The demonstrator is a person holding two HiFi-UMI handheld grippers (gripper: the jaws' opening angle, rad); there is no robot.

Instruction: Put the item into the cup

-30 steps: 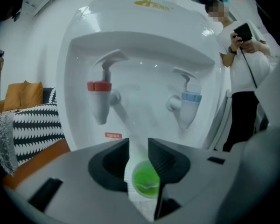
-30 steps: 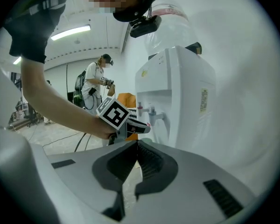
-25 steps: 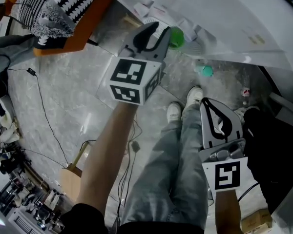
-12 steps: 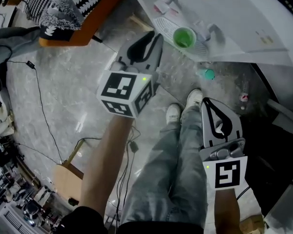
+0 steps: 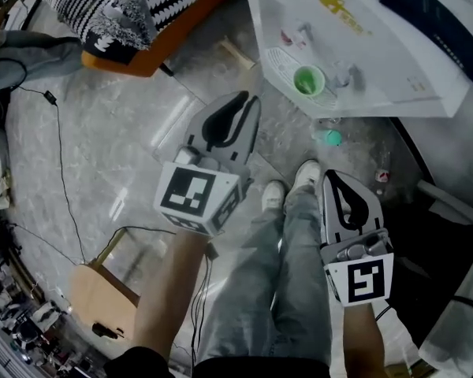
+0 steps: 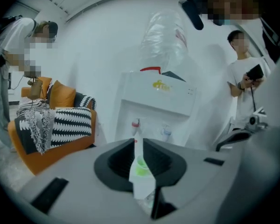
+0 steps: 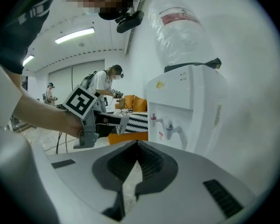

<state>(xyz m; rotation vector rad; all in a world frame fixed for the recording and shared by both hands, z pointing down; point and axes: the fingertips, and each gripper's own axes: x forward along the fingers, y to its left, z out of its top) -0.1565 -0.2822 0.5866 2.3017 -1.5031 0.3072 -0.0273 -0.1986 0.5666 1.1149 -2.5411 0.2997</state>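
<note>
Grey fingers (image 6: 74, 185) together, empty: left gripper (image 6: 136, 139), right gripper (image 7: 137, 142).

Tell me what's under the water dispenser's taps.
A green cup stands on the white drip tray below the red tap and blue tap. In its own view the left gripper, jaws shut, covers most of it. Whether anything is inside cannot be told.

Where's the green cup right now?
Head view, upper right: the green cup sits on the water dispenser's drip tray, ahead and right of the left claw.
</note>
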